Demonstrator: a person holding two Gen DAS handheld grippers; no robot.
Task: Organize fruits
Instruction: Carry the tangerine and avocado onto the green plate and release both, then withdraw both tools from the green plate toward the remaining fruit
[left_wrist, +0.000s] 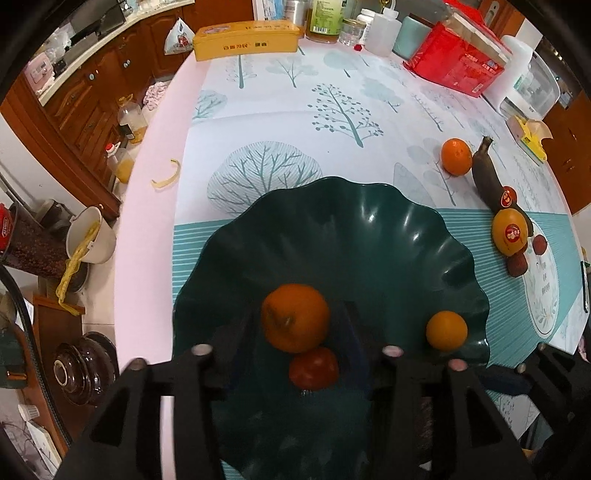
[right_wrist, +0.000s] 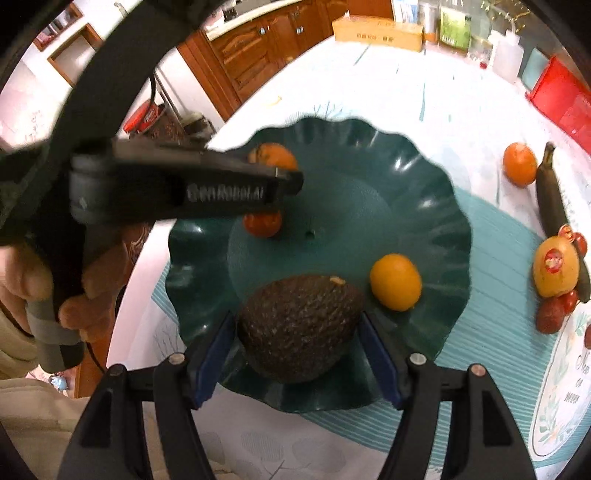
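A dark green wavy bowl (left_wrist: 388, 221) (right_wrist: 424, 173) sits on the tree-print tablecloth. It holds an orange persimmon (left_wrist: 295, 317) (right_wrist: 275, 157), a small red tomato (left_wrist: 314, 367) (right_wrist: 262, 223) and a small orange citrus (left_wrist: 446, 329) (right_wrist: 396, 281). My left gripper (left_wrist: 299, 321) stands open around the persimmon over the bowl. It also shows in the right wrist view (right_wrist: 288, 182). My right gripper (right_wrist: 299, 325) is shut on a dark bumpy avocado (right_wrist: 299, 326) above the bowl's near side.
On the cloth to the right lie a mandarin (left_wrist: 457, 156) (right_wrist: 520, 163), a dark banana (left_wrist: 489, 177) (right_wrist: 552, 199), a yellow stickered fruit (left_wrist: 510, 232) (right_wrist: 555, 266) and red lychees (left_wrist: 517, 263) (right_wrist: 550, 319). A yellow tin (left_wrist: 245, 40), bottles and a red box (left_wrist: 456, 62) stand at the far edge.
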